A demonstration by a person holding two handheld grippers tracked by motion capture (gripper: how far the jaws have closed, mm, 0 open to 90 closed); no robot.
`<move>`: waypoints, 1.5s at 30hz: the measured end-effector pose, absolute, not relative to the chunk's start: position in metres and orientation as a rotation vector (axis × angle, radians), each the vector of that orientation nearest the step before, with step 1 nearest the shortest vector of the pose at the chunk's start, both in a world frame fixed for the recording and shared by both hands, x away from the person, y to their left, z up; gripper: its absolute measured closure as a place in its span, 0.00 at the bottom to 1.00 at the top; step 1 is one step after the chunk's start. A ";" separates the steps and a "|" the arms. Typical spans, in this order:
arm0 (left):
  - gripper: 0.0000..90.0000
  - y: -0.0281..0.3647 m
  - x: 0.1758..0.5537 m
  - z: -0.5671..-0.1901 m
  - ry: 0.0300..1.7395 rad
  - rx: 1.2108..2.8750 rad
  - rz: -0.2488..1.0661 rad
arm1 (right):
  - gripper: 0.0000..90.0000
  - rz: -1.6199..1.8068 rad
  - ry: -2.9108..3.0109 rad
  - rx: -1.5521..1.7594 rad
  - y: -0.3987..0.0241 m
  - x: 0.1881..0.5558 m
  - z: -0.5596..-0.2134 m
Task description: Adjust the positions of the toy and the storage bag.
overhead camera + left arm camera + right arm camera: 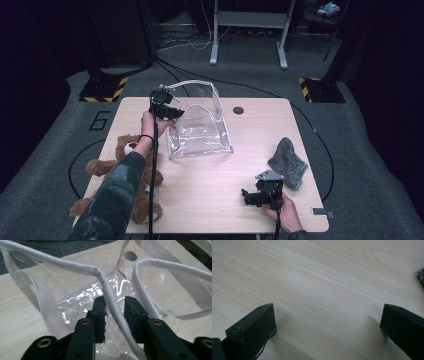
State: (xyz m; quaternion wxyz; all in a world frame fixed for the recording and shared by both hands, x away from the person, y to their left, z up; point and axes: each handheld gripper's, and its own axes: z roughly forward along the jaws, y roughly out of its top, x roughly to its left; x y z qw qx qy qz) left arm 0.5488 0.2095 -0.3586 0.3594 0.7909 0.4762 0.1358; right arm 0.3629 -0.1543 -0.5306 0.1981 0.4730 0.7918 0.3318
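Light wooden table (210, 200) at centre of high view, set on grey carpet.

Clear plastic bag (200, 131) with white piping, upright and open-topped, upper centre of table. Small round hole (238, 110) in tabletop just right of bag, near far edge.

Left gripper (170, 111) at upper left of bag, raised at rim level, held by left hand (152, 121); camouflage sleeve (112, 200) entering from bottom left of frame. In left gripper view, left gripper (113, 307) with jaws narrowly apart, white piped rim (110, 300) of bag running between them from lower right up to upper left; left jaw touching piping, right jaw just beside it; firm pinch or loose hold: cannot tell. Woven white strap (47, 307) at left of that view, second piped rim (142, 285) curving at right, clear creased plastic behind jaws.

Right gripper (252, 196) low at lower right of table, grey plate on top, held by right hand (286, 212) at bottom edge. In right gripper view, right gripper (327, 322) with jaws spread wide, bare wood grain between them, nothing held.

Grey felt-like cloth (288, 161) at right side of table, just beyond right gripper, apart from it.

Brown teddy bear (117, 177) lying at left edge of table, partly under left forearm.
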 end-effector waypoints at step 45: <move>0.70 0.242 0.546 -0.363 1.340 1.988 0.406 | 0.83 0.854 2.156 1.278 -0.071 0.494 -0.503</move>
